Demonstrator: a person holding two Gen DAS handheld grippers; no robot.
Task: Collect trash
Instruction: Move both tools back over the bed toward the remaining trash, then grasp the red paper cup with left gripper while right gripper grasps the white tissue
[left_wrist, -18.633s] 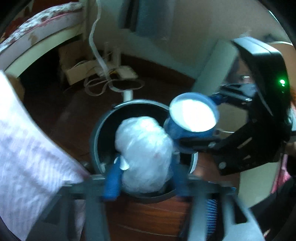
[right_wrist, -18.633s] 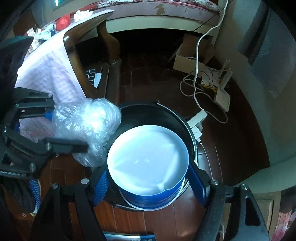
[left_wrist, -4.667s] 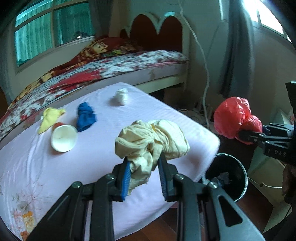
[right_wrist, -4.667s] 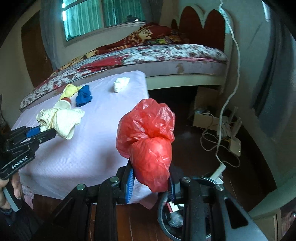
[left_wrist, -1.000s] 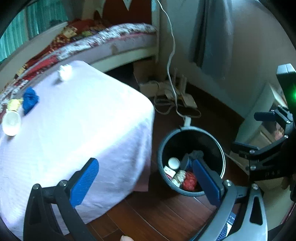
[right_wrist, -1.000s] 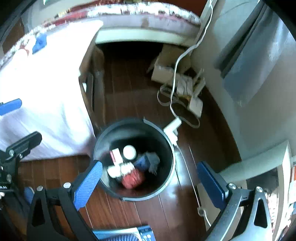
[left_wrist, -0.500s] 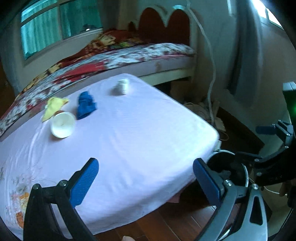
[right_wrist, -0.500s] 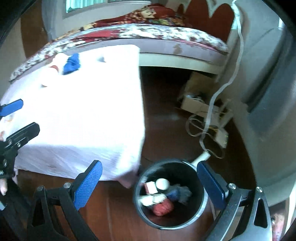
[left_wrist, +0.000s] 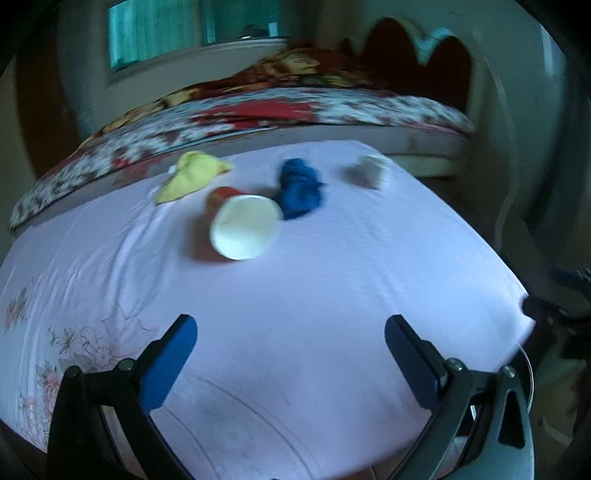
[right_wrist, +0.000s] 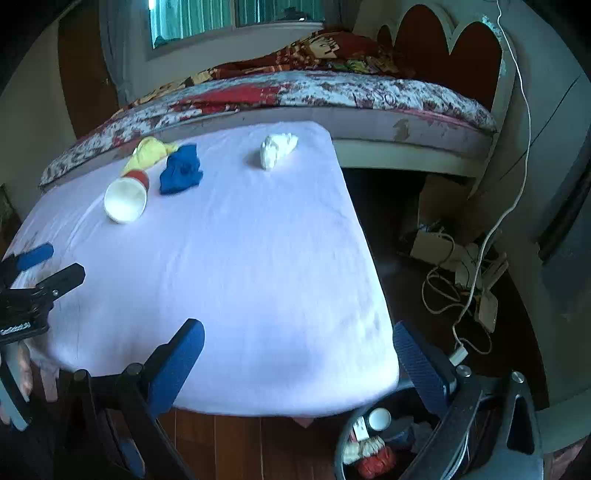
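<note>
On the lilac-covered table (left_wrist: 295, 295) lie a tipped red paper cup with a white inside (left_wrist: 243, 227), a crumpled blue wad (left_wrist: 300, 188), a yellow wad (left_wrist: 192, 177) and a white wad (left_wrist: 369, 171). The right wrist view shows the same cup (right_wrist: 125, 199), blue wad (right_wrist: 181, 170), yellow wad (right_wrist: 149, 151) and white wad (right_wrist: 276, 147). My left gripper (left_wrist: 290, 354) is open and empty over the near part of the table. My right gripper (right_wrist: 295, 365) is open and empty at the table's near edge, above the black bin (right_wrist: 341, 448) that holds trash.
A bed with a floral cover (right_wrist: 332, 92) stands behind the table. Cables and a power strip (right_wrist: 461, 266) lie on the dark wooden floor to the right. The left gripper also shows at the left edge of the right wrist view (right_wrist: 33, 273).
Both grippers have swung up from the bin to face the table. The left one has moved closer to the cup and wads. Both stay open and empty.
</note>
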